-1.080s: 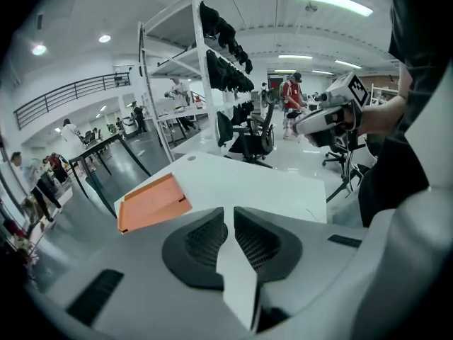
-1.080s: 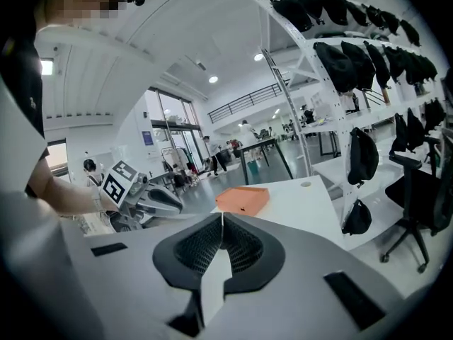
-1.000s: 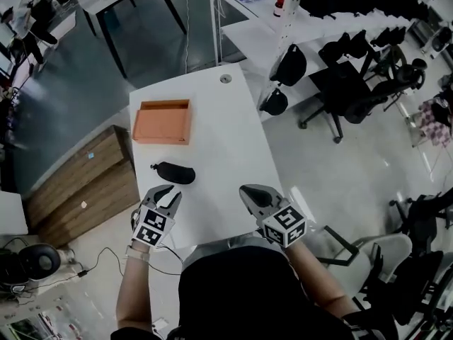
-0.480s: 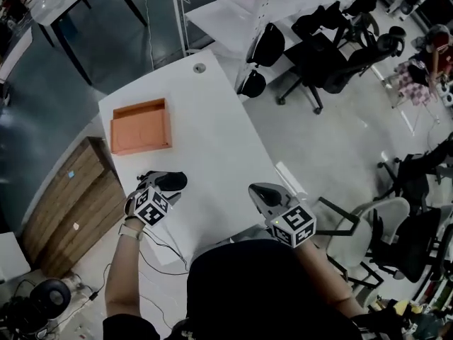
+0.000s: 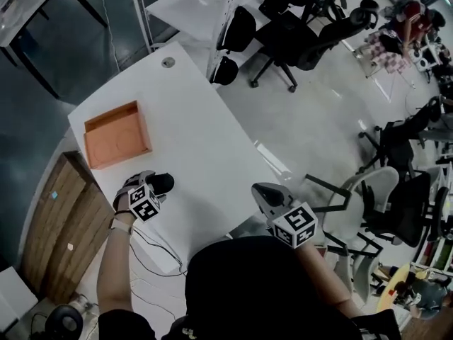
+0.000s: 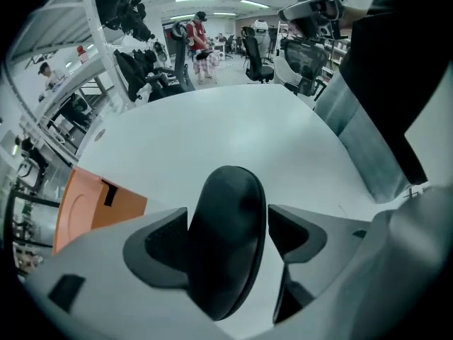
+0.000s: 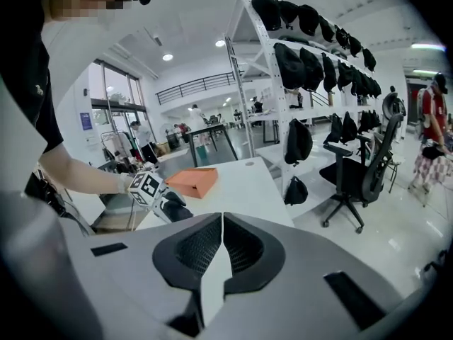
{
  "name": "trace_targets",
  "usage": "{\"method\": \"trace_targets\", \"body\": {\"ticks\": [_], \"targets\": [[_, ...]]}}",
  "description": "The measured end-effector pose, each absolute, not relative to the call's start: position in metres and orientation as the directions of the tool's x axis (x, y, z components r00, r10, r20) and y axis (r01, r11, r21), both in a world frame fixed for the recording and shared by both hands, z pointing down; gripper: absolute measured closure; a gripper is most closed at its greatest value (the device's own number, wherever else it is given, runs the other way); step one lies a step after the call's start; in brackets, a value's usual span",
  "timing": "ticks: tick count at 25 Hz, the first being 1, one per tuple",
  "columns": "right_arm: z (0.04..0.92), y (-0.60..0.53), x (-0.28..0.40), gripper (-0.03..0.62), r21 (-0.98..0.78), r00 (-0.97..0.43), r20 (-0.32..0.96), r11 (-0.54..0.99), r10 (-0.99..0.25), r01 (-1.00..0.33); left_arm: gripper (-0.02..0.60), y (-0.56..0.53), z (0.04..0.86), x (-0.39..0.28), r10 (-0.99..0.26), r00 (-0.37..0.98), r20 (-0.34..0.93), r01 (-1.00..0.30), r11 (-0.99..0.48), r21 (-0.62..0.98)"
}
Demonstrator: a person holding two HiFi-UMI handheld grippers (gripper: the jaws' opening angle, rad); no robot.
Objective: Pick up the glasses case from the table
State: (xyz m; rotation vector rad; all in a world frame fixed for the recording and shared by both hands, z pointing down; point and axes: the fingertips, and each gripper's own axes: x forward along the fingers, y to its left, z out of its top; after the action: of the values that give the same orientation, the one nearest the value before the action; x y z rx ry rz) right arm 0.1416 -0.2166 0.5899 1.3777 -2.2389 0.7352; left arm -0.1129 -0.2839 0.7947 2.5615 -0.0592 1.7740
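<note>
The black glasses case [image 5: 165, 183] lies on the white table [image 5: 205, 147] near its left edge. My left gripper [image 5: 151, 182] points steeply down over it. In the left gripper view the case [image 6: 226, 246] stands between the two pads of the left gripper [image 6: 228, 214], whose jaws are opening; a narrow gap shows at the right pad. My right gripper [image 5: 260, 190] hovers at the table's near right edge, shut with nothing in it. From the right gripper view [image 7: 222, 222] I see the left gripper's marker cube and the case [image 7: 178, 212] under it.
An orange tray-like box [image 5: 117, 134] sits on the table beyond the case. A wooden cabinet [image 5: 53, 225] stands left of the table. Office chairs [image 5: 290, 20] and shelving stand at the far right, with more chairs [image 5: 382, 204] at the right.
My left gripper has come down from the table's near edge onto the case and its jaws have spread round it. The right gripper has shifted only a little.
</note>
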Motion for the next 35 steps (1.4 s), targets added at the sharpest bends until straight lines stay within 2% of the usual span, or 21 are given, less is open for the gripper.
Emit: {"method": "trace_targets", "body": {"ticks": [9,20,26,35], "targets": [[0.591,-0.211,0.147,0.566,-0.217,-0.375,0.598,0.308,-0.708,-0.926,0.218,-0.284,0.807,-0.108,0.065,0.354,0.933,0.018,-0.998,0.063],[0.583,-0.194,0.150,0.566,-0.195,-0.340,0.587,0.279,-0.735,-0.940,0.207,-0.286,0.831,-0.117,0.016,0.258,0.966,0.040,-0.999,0.005],[0.583,-0.190,0.153,0.566,-0.205,-0.368,0.572,0.307,-0.733,-0.930,0.207,-0.290,0.819,-0.117,-0.070,0.263,0.962,-0.108,-0.993,-0.043],[0.571,-0.211,0.131,0.566,-0.231,-0.508,0.519,0.459,-0.688,-0.858,0.209,-0.284,0.731,-0.108,-0.263,0.372,0.890,-0.343,-0.930,-0.132]]}}
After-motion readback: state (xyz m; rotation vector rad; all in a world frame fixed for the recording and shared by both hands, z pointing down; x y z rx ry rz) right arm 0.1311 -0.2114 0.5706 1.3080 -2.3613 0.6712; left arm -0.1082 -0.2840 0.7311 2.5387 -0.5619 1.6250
